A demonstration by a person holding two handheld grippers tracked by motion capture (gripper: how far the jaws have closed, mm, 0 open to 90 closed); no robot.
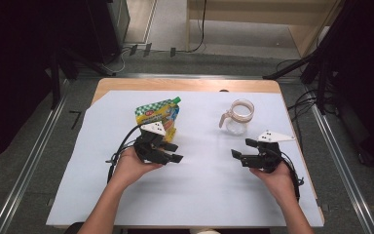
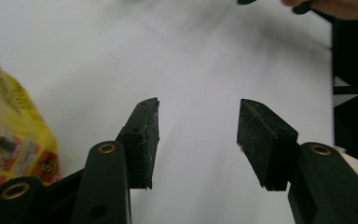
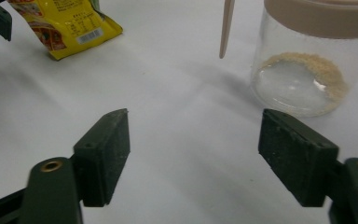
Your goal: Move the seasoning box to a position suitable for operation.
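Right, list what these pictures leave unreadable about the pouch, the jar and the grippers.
- Pouch: high view, its lower part sits behind the left gripper; its print is too small to read.
- Jar: right gripper view, top and right side cut by the edges.
- Right gripper: high view, too small to judge the jaw gap.

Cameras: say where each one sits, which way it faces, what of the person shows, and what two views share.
High view: above the near edge, looking forward and down on the table; both forearms, left gripper, right gripper.
Left gripper view: along its open jaws across the sheet, pouch at left.
Right gripper view: along its open jaws toward the jar.
Shared: both gripper views show the pouch.
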